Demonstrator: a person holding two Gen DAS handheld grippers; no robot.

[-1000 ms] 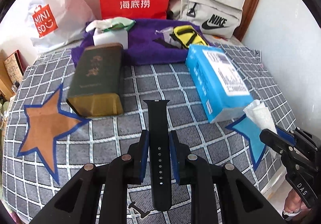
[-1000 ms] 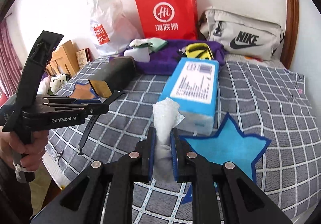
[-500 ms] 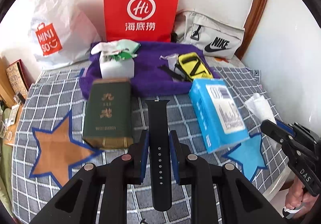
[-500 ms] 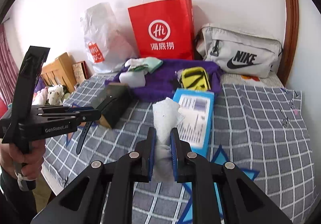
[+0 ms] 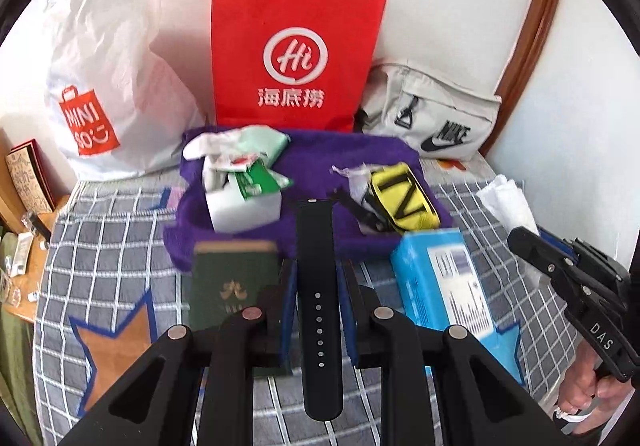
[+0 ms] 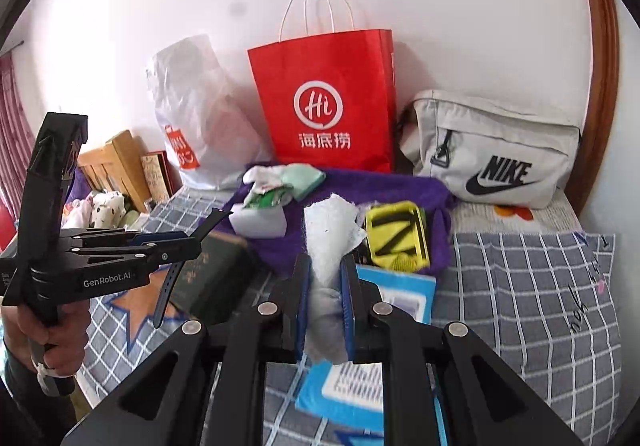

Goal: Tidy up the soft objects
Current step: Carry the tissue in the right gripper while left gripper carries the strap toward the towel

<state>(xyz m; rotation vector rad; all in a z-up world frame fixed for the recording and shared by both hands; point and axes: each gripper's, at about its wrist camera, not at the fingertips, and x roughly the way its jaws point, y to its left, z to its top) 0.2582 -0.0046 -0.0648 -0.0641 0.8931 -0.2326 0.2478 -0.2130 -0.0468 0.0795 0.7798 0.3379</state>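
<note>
My left gripper (image 5: 317, 278) is shut on a black watch strap (image 5: 318, 286) and holds it in the air above the bed; the strap also shows in the right wrist view (image 6: 188, 246). My right gripper (image 6: 325, 278) is shut on a white tissue (image 6: 330, 234), also lifted; it shows at the right of the left wrist view (image 5: 506, 202). A purple towel (image 5: 316, 166) lies ahead with a white sponge block (image 5: 244, 206), crumpled wrappers (image 5: 244, 162) and a yellow-black strap (image 5: 404, 198) on it.
A dark green box (image 5: 230, 278) and a blue tissue box (image 5: 444, 278) lie on the grey checked bedspread (image 5: 112, 226). A red paper bag (image 5: 294, 50), a white Miniso bag (image 5: 100, 86) and a grey Nike bag (image 5: 436, 118) stand at the wall.
Both grippers have risen and moved forward toward the purple towel, carrying the strap and the tissue. The boxes now sit lower and nearer in both views.
</note>
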